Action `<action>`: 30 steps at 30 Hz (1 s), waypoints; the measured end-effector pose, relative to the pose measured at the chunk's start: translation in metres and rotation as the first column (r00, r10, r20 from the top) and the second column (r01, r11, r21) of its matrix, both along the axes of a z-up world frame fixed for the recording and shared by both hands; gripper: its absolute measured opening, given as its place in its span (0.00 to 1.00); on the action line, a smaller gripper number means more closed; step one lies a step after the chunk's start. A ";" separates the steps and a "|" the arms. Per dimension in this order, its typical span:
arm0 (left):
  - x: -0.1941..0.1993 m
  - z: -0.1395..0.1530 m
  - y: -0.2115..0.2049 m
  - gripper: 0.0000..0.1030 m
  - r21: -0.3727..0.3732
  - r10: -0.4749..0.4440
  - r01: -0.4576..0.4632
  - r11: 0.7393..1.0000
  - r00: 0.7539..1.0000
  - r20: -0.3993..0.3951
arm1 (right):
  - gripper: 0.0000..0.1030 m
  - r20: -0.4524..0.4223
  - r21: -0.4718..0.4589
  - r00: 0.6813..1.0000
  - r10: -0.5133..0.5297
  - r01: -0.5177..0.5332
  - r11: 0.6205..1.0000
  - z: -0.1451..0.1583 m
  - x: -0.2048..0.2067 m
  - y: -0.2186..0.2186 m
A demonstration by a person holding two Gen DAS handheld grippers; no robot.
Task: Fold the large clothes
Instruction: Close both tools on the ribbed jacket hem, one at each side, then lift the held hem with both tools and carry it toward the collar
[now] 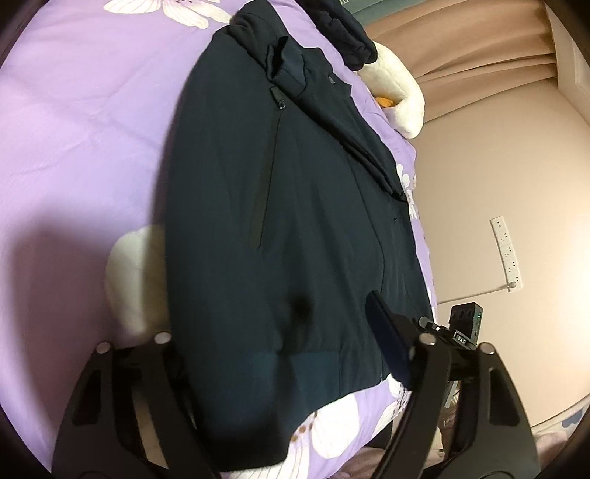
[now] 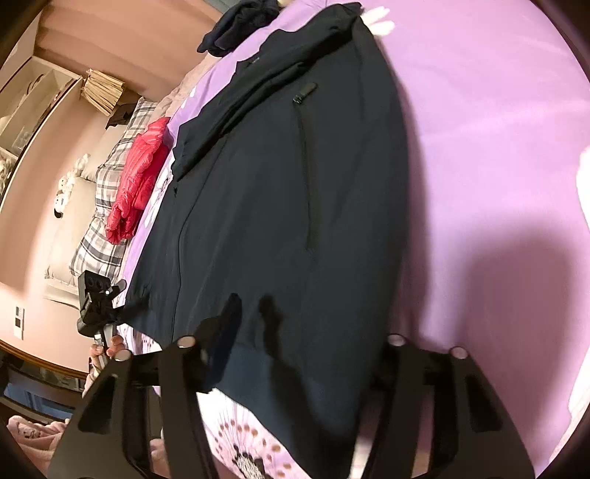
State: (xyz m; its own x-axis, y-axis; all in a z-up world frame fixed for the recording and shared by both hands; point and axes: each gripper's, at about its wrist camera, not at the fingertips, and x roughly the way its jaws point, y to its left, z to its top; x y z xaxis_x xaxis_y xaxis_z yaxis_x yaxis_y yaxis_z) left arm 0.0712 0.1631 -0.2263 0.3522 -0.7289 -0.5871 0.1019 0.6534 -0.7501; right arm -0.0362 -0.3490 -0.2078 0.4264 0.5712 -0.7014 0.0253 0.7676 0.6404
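A dark navy jacket lies flat on a purple flowered bedspread, front up, with a sleeve folded across its chest. It also shows in the right wrist view. My left gripper is open, its fingers spread over the jacket's hem, one on each side. My right gripper is open too, spread over the hem at the other corner. Neither holds cloth. The right gripper shows in the left wrist view past the jacket's edge, and the left gripper shows in the right wrist view.
A second dark garment and a white plush toy lie at the far end of the bed. A red puffer jacket lies on plaid pillows. A power strip lies on the floor beside the bed.
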 end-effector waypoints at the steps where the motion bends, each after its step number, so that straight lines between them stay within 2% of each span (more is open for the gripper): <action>1: -0.001 0.000 0.000 0.71 0.010 0.004 -0.004 1.000 1.000 -0.002 | 0.52 0.007 -0.004 1.000 0.001 -0.001 1.000 0.000 -0.001 0.001; 3: 0.001 0.000 -0.003 0.70 0.026 0.015 -0.014 1.000 1.000 -0.011 | 0.51 0.012 -0.009 1.000 -0.001 0.001 1.000 -0.001 0.000 0.003; 5: 0.002 0.000 -0.003 0.67 0.041 0.028 -0.028 0.999 0.999 -0.015 | 0.46 0.016 -0.026 1.000 0.001 0.000 1.000 0.000 0.005 0.008; 6: 0.002 0.001 -0.004 0.65 0.050 0.036 -0.036 0.998 0.999 -0.016 | 0.40 0.016 -0.039 1.000 0.003 -0.003 0.999 0.000 0.007 0.011; 8: 0.000 0.001 -0.004 0.57 0.068 0.051 -0.050 0.996 0.999 -0.017 | 0.34 0.019 -0.061 1.000 0.008 -0.007 0.998 0.003 0.012 0.017; 10: -0.001 0.001 -0.002 0.43 0.080 0.069 -0.067 0.995 0.997 -0.026 | 0.26 0.030 -0.083 0.999 0.011 -0.008 0.997 0.005 0.013 0.021; 13: -0.005 0.001 0.007 0.29 0.063 0.103 -0.100 0.993 0.993 -0.050 | 0.20 0.050 -0.090 0.999 0.001 0.003 0.996 0.008 0.011 0.021; 16: -0.007 0.005 0.010 0.18 0.035 0.131 -0.129 0.991 0.991 -0.038 | 0.18 0.066 -0.073 0.998 -0.017 0.022 0.997 0.009 0.008 0.019; 20: -0.008 0.017 0.008 0.14 0.017 0.137 -0.137 0.990 0.991 0.005 | 0.15 0.088 -0.031 0.995 -0.038 0.041 0.999 0.012 0.007 0.017; 24: -0.004 0.034 -0.002 0.11 0.004 0.112 -0.112 0.994 0.992 0.055 | 0.14 0.145 0.020 0.989 -0.036 0.033 0.999 0.027 0.010 0.021; 30: -0.005 0.071 -0.015 0.10 -0.056 0.065 -0.056 0.997 0.982 0.178 | 0.13 0.255 0.087 0.967 -0.020 -0.002 0.996 0.055 0.016 0.028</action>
